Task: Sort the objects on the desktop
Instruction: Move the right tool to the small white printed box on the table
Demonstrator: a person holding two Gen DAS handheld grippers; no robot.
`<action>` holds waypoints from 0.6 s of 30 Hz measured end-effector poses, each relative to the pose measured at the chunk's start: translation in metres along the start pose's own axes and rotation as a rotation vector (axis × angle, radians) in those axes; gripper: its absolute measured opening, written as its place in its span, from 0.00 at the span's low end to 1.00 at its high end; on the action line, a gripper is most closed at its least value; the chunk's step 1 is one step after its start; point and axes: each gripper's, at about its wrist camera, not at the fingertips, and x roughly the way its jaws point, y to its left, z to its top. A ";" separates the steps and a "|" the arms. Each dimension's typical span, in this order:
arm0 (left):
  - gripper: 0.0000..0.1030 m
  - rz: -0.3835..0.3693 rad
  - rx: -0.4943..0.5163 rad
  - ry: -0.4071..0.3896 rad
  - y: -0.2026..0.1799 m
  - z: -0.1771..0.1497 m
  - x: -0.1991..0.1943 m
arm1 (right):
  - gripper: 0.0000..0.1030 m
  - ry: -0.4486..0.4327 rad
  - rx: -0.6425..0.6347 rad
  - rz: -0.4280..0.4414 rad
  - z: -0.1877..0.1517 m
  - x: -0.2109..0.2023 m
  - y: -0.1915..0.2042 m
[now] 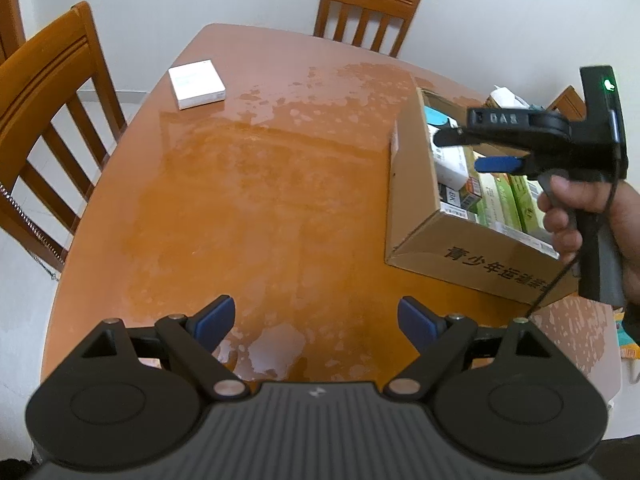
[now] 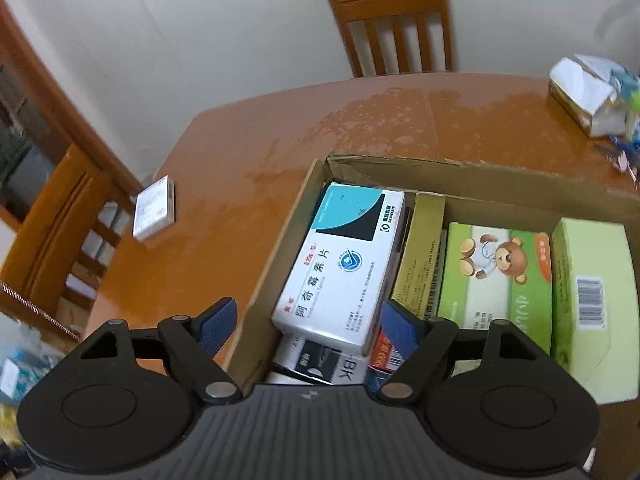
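Observation:
An open cardboard carton (image 1: 412, 184) stands on the right of the wooden table (image 1: 260, 200), packed with several medicine boxes. My right gripper (image 2: 308, 320) hovers open over the carton's left end (image 2: 276, 248). A white-and-teal medicine box (image 2: 344, 264) lies in the carton under it, touched by neither pad. The left pad (image 2: 218, 324) is outside the carton wall. From the left wrist view a hand holds that right gripper (image 1: 458, 151) above the carton. My left gripper (image 1: 316, 312) stands open and empty over bare table. A small white box (image 1: 196, 84) (image 2: 154, 208) lies alone near the far left edge.
Wooden chairs stand at the far side (image 1: 366, 12) and at the left (image 1: 52, 120) of the table. A torn tissue pack (image 2: 588, 92) and small clips (image 2: 624, 160) lie at the far right. In the carton lie green boxes (image 2: 496, 276), one with a bear picture.

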 end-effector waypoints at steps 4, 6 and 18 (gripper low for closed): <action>0.86 0.026 -0.032 -0.010 0.012 -0.005 -0.003 | 0.91 -0.125 -0.137 -0.019 0.008 -0.031 0.032; 0.86 0.041 -0.061 -0.009 0.022 -0.008 -0.004 | 1.00 -0.115 -0.235 0.026 0.012 -0.030 0.058; 0.86 0.169 -0.189 0.006 0.095 -0.053 -0.028 | 1.00 0.047 -0.446 0.053 0.058 0.143 0.217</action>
